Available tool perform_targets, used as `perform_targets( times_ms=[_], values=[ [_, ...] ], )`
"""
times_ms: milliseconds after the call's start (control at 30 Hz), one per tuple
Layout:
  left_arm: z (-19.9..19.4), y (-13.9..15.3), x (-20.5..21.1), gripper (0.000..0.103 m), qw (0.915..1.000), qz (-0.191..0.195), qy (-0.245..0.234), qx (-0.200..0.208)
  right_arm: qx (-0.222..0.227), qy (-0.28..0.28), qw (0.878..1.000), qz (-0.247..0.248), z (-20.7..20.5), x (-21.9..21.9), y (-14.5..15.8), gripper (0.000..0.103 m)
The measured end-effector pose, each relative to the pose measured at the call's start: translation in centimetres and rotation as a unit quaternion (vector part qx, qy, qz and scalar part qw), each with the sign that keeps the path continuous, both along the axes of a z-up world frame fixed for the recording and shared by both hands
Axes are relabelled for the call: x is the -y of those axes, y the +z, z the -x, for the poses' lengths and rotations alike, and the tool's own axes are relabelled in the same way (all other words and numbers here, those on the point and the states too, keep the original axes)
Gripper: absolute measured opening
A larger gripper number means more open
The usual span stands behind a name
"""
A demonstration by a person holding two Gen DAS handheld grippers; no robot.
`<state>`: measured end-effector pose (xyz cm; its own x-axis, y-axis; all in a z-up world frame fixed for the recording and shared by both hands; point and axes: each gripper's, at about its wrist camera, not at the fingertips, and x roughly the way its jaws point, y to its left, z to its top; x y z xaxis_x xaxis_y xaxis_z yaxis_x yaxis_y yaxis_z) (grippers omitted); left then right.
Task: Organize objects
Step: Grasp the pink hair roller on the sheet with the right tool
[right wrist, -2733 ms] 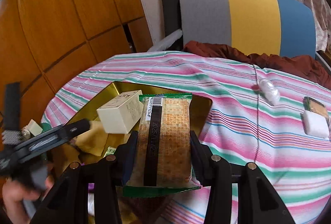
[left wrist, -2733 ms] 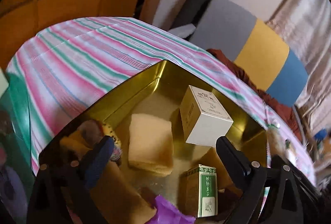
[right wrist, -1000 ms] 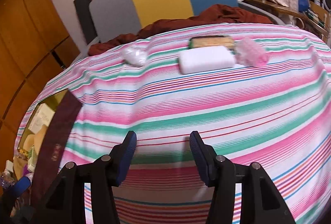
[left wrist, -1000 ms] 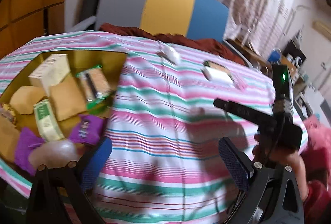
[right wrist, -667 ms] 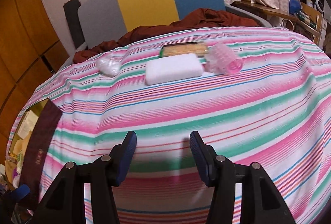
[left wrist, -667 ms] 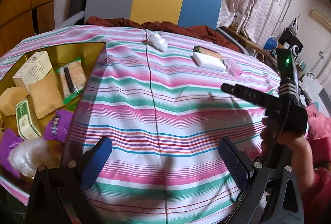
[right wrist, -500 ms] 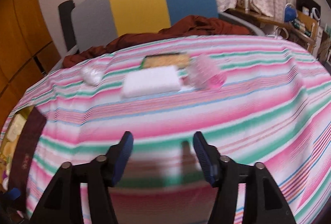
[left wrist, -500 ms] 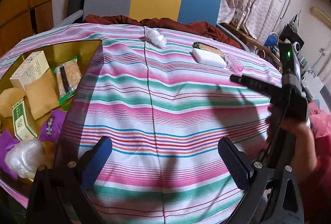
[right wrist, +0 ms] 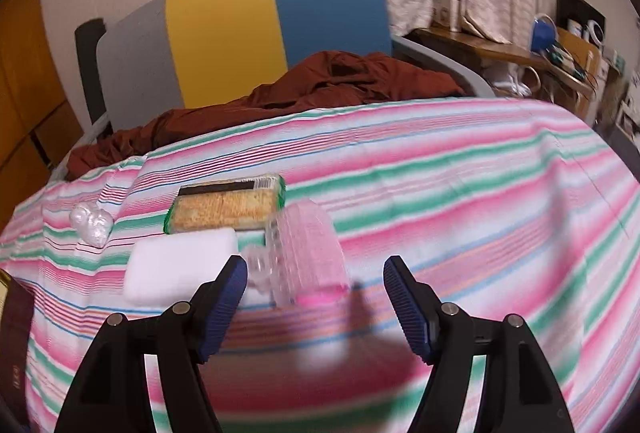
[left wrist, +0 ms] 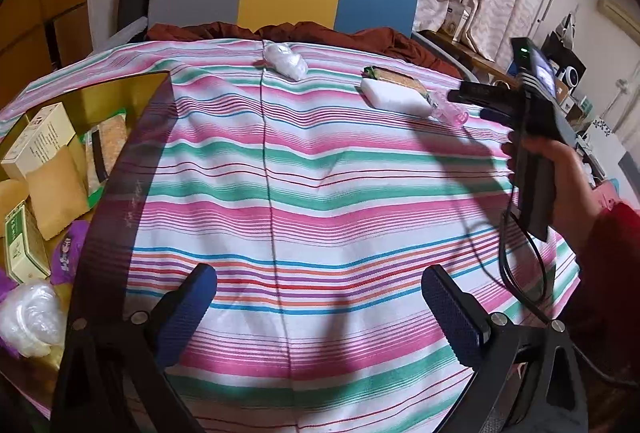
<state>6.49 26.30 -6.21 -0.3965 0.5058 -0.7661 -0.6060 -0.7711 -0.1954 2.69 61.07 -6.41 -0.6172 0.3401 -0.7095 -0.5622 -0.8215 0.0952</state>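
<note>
Striped pink-and-green tablecloth [left wrist: 320,161] fills both views, a grey, yellow and blue chair back [right wrist: 248,21] behind it. Up front, the right gripper [right wrist: 314,283] has its blue-padded jaws standing wide, having just been opening, and nothing is pressed between them. Dead ahead lies the clear pink ribbed plastic case [right wrist: 304,245], just beyond the fingertips, touching or nearly touching the white rectangular foam block [right wrist: 180,265], with the green-edged cracker packet [right wrist: 228,207] right behind. That case looks light, stiff and smooth, likely slippery and prone to roll; I'd take it across its ribbed middle, squarely. The foam block should squash softly, and the crackers may crumble under a hard squeeze. A small crumpled clear plastic wad [right wrist: 90,223] sits apart to the left.

Over on the left wrist camera, the left gripper [left wrist: 320,297] hangs open and empty above bare cloth. Only this view shows the gold tin box [left wrist: 120,89] at the left edge, already stocked with cartons and packets, plus the person's hand [left wrist: 560,169] carrying the right gripper. Only the right view shows the case up close.
</note>
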Motion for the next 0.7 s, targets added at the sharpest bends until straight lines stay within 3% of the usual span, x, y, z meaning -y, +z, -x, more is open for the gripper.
perform_targets(
  times_ms=[367, 467, 700],
  values=[
    [0.3, -0.3, -0.7, 0.103, 0.9999, 0.007, 0.005, 0.006, 0.020, 0.040, 0.999, -0.010, 2.5, 0.1, -1.6, 0.076],
    [0.4, -0.3, -1.2, 0.103, 1.0000, 0.008, 0.004, 0.005, 0.016, 0.037, 0.999, 0.002, 2.2, -0.3, -1.9, 0.065],
    [0.7, 0.0, -3.0, 0.103, 0.9999, 0.009, -0.009, -0.001, 0.014, -0.001, 1.000, 0.003, 1.1, -0.6, -1.9, 0.065]
  ],
)
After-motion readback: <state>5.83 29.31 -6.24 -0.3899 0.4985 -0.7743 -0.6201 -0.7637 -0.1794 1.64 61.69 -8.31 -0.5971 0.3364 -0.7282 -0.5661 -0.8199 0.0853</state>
